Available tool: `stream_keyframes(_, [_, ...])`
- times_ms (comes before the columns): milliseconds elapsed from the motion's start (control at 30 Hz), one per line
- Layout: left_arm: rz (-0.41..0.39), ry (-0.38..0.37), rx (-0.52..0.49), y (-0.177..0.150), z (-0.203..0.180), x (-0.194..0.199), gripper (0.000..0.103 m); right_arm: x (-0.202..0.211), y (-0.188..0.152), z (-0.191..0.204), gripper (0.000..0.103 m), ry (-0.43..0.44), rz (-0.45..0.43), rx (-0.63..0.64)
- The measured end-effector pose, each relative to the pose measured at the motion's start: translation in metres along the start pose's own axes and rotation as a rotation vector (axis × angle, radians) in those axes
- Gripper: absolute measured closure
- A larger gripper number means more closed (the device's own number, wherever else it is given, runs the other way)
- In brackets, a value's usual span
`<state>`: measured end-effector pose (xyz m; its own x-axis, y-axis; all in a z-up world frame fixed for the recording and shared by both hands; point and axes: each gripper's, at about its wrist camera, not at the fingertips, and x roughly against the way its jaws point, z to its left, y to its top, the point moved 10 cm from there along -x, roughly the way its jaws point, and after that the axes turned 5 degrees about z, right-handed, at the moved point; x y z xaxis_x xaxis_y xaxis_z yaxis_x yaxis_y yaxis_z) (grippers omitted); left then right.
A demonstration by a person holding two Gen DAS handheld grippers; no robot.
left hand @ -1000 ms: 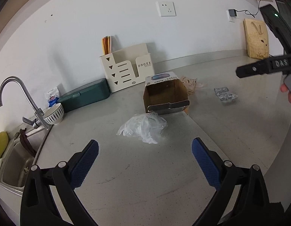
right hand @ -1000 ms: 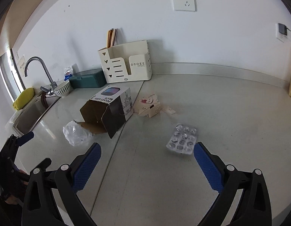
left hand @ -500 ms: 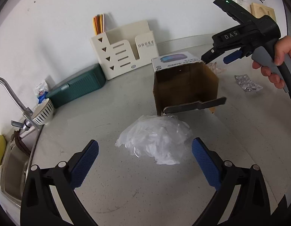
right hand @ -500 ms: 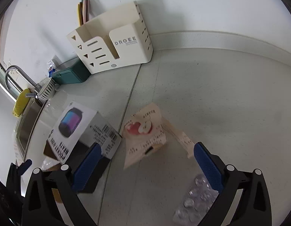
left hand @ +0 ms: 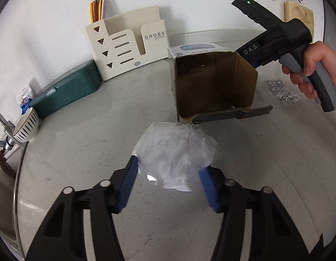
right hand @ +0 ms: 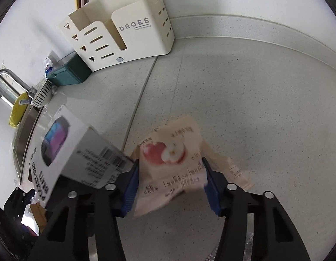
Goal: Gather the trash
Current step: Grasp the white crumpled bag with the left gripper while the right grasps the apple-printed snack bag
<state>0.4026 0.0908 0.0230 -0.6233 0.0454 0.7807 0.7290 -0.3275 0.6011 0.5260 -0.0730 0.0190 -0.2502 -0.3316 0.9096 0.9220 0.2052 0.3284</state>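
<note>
A crumpled clear plastic bag [left hand: 176,156] lies on the grey counter in front of an open cardboard box [left hand: 213,82]. My left gripper [left hand: 170,180] has its blue pads on both sides of the bag, closing on it. In the right wrist view a pink apple snack wrapper [right hand: 170,163] lies beside the same box [right hand: 65,152]. My right gripper [right hand: 170,180] has its pads against both sides of the wrapper. A silver blister pack [left hand: 283,91] lies right of the box.
A cream organiser [left hand: 126,47] and a green lidded box [left hand: 65,89] stand by the wall. A striped bowl [left hand: 26,126], tap and sink [right hand: 24,134] are at the left. A wooden board [left hand: 298,19] leans at the far right.
Both grippers moved forward and down to their items and narrowed. The left now brackets the plastic bag; the right now brackets the apple wrapper.
</note>
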Motion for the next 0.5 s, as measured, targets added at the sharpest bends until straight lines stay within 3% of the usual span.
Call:
stream_keyframes(167, [0.005,-0.025,0.005,-0.007,-0.002,0.002,0.064,0.009,-0.002,0.002,0.066,0.0,-0.016,0.015])
stream_keyframes(500, [-0.025,-0.058,0.062,-0.024,-0.003,0.03,0.072,0.044,-0.017,0.007,0.067,-0.004,-0.063,0.02])
